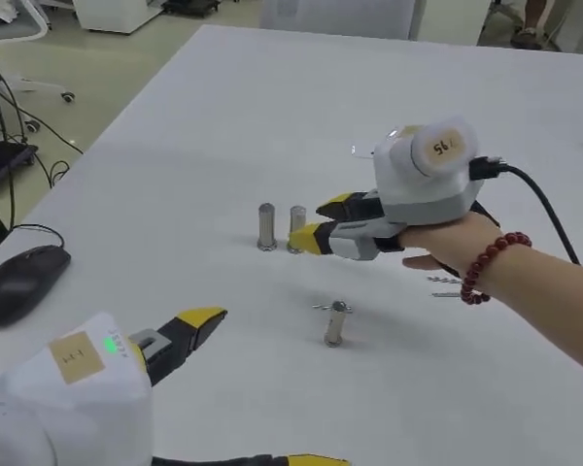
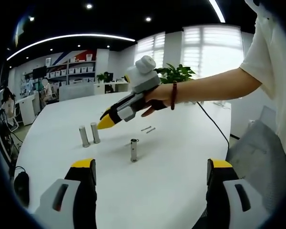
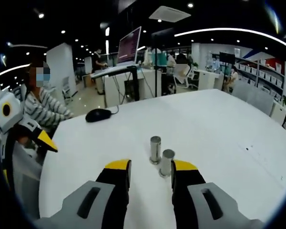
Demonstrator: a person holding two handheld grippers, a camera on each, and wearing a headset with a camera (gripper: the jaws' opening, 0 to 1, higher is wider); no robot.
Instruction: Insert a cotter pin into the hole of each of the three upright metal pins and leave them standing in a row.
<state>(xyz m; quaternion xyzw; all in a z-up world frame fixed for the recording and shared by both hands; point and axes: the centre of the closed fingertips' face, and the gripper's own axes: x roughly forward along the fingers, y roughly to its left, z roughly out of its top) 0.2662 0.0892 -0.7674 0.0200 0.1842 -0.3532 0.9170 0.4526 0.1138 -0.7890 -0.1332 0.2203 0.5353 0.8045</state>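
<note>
Two bare upright metal pins [image 1: 265, 226] [image 1: 296, 229] stand side by side at mid-table. A third pin [image 1: 336, 324] stands apart, nearer to me, with a thin cotter pin [image 1: 322, 308] sticking out sideways near its top. My right gripper [image 1: 317, 223] is open, and its yellow tips reach the right-hand pin of the pair. In the right gripper view that pin [image 3: 167, 162] stands just inside the right jaw, with the other pin [image 3: 155, 149] behind it. My left gripper [image 2: 151, 167] hangs wide open and holds nothing, well short of the pins. Loose cotter pins [image 2: 148, 129] lie beyond the lone pin.
A black computer mouse [image 1: 23, 282] with its cable lies near the table's left edge. The right gripper's black cable [image 1: 549, 209] trails off to the right. A person in a striped top [image 3: 40, 107] sits beyond the table's far side, with desks and monitors behind.
</note>
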